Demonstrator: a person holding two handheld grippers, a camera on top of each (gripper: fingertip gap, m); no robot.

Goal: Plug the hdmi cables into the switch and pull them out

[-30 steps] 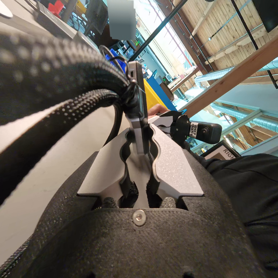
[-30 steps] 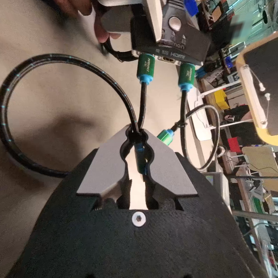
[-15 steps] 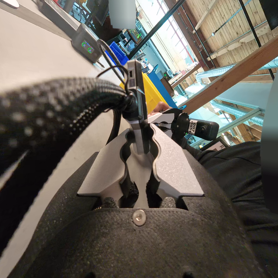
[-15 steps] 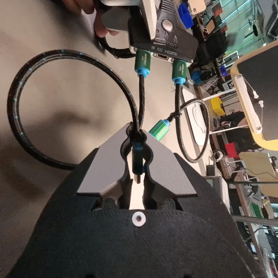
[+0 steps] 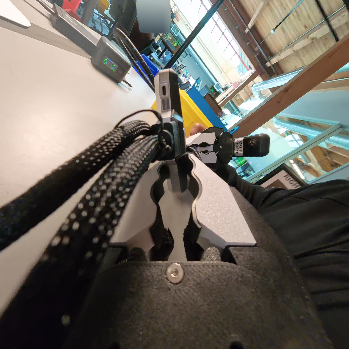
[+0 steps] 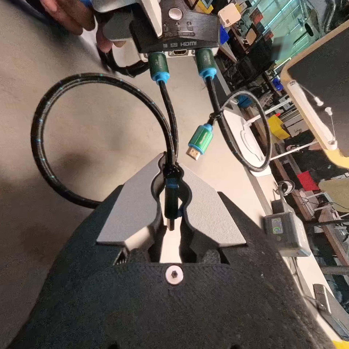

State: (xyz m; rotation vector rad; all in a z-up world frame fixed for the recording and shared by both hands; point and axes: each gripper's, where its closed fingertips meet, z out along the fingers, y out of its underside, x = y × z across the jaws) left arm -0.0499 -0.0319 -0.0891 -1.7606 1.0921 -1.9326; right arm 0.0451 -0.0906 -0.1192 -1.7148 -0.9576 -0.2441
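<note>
1. The landmark is the dark, flat HDMI switch box with a round silver button [image 6: 177, 28]. It is held up off the pale grey table [image 6: 94, 122] by the left gripper [image 5: 178, 181], whose jaws are closed tight on the switch's thin edge.
2. Two green metal HDMI plugs with blue collars sit in the switch's front row: one in the left port [image 6: 158, 65], one in the right port [image 6: 204, 63]. The middle port [image 6: 178, 52] between them is empty.
3. Below the switch, the right gripper [image 6: 172, 188] has its jaws nearly closed around a dark green plug [image 6: 171, 204] on the far end of the left-port braided black cable [image 6: 79, 83], which loops out to the left of the switch. The plug's metal tip points back toward the gripper body, away from the switch.
4. A third green plug [image 6: 200, 140] hangs free below and right of the switch, tied to the right-port cable.
5. In the left wrist view a side port [image 5: 164, 90] on the switch is open, and thick braided cables [image 5: 113, 170] leave the side facing the table.
6. Judged from this: two front plugs are in; whether the middle port is yet to be filled or already emptied cannot be told.
</note>
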